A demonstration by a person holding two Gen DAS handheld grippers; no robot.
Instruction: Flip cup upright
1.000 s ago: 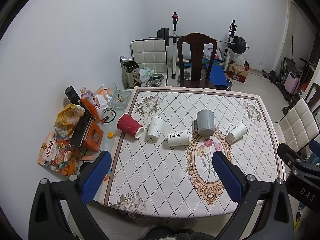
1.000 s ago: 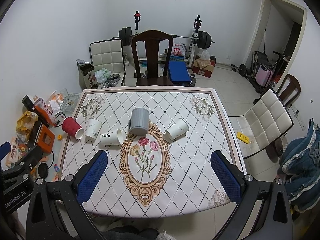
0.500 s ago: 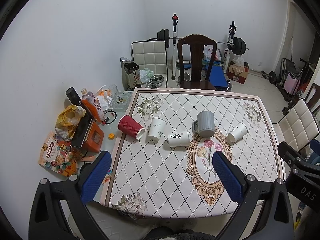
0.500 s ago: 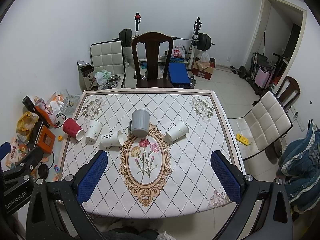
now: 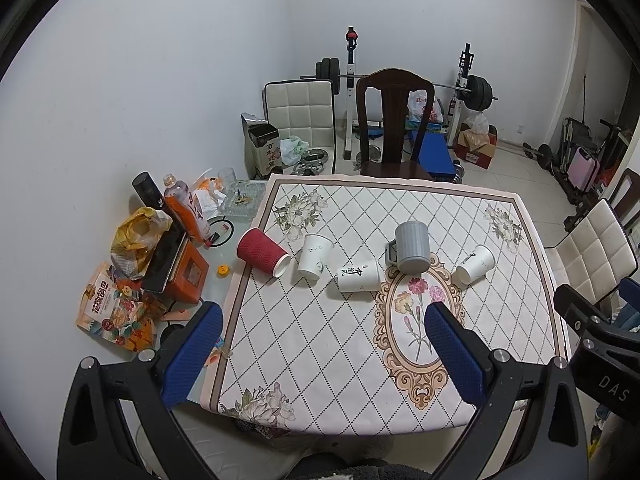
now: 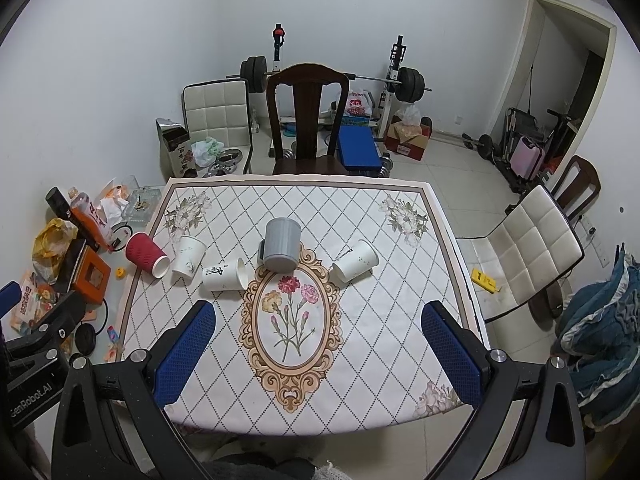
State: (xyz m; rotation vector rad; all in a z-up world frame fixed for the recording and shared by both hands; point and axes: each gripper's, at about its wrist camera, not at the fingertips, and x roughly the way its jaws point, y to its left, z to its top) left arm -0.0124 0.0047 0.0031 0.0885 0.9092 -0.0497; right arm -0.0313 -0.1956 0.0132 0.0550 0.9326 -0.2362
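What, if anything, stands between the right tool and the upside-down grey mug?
Nothing visible. The right tool hangs open above the near part of the tablecloth, and only bare cloth lies between it and the grey mug. The paper cups lie off to either side.

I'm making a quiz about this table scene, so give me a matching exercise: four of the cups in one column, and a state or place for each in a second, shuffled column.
Things:
1. red cup
2. grey mug
3. white cup with black lettering
4. rightmost white cup

States or places:
A. upside down, mouth on the cloth, at the top of the oval flower frame
B. on its side at the cloth's left border
C. on its side, alone right of the mug
D. on its side just left of the mug

Pairs: 1-B, 2-A, 3-D, 4-C
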